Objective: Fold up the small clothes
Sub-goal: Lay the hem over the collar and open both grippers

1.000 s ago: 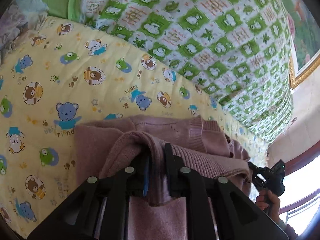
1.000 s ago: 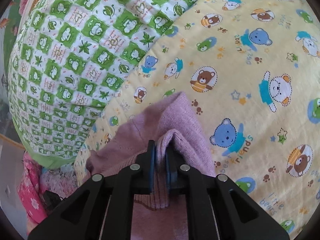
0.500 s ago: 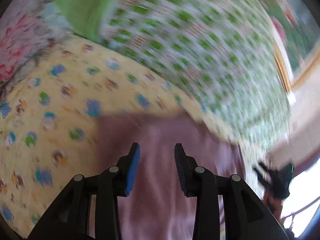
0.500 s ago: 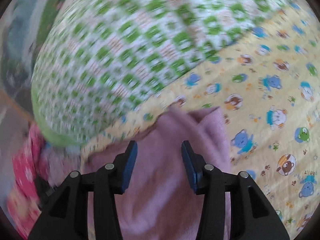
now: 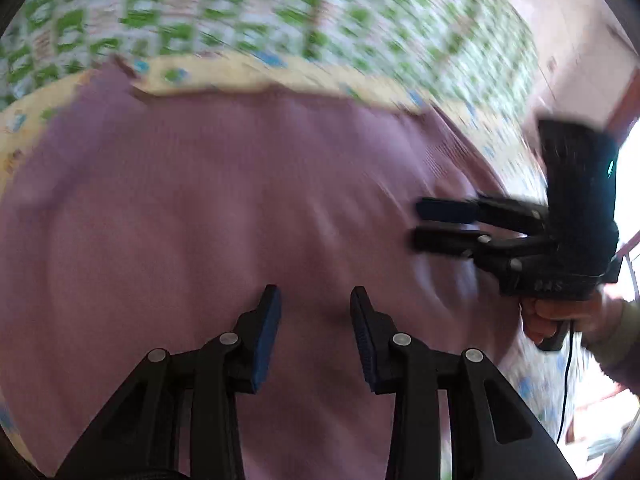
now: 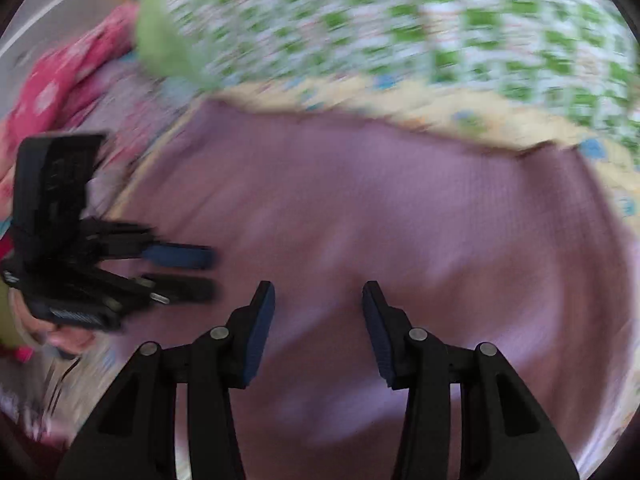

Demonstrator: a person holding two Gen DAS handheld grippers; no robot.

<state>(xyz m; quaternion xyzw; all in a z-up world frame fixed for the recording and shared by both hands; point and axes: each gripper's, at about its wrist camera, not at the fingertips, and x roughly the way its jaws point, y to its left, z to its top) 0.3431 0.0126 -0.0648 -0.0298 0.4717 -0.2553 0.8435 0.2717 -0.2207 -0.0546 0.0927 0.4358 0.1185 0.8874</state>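
Mauve knitted garment (image 5: 240,208) spread flat, filling frame centre, on yellow bear-print bed sheet (image 5: 248,74). Left tool (image 5: 314,300) spread, empty, over garment. Right tool (image 6: 318,296) likewise spread, empty. Green-checked quilt (image 6: 400,20) across top.

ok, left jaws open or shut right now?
Open. The left gripper shows a clear gap between its jaws with nothing held; the purple sweater lies beneath them.

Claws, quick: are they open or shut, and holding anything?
Left claw: open, holding nothing, above the purple sweater.
Right claw: open, holding nothing.
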